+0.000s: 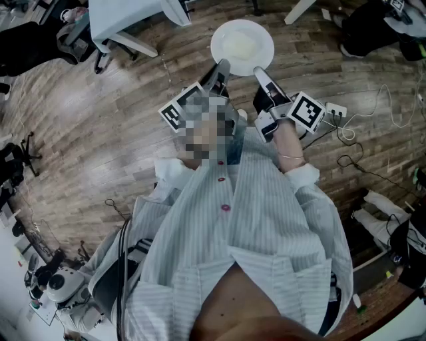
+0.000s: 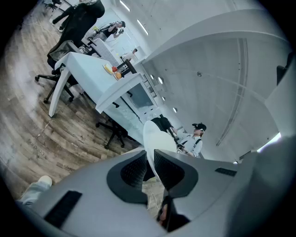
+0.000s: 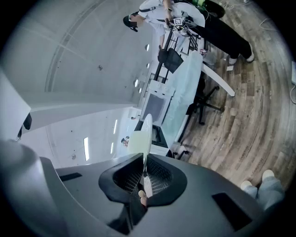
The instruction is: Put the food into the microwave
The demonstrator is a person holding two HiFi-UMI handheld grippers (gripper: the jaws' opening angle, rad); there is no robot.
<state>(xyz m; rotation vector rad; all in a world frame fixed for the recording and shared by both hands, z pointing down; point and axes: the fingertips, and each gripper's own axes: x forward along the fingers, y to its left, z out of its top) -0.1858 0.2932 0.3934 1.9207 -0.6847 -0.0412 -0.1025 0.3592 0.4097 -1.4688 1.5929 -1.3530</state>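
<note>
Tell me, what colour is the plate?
The plate is white; the head view shows it best.

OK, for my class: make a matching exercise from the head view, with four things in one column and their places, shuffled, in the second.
Things
1. left gripper
2. right gripper
3. pale food
4. white table

Places
A. in the middle of the plate
B. shut on the plate's rim, right side of the view
C. on the wood floor, top left
D. shut on the plate's rim, left side of the view

Pairs: 1-D, 2-B, 3-A, 4-C.
</note>
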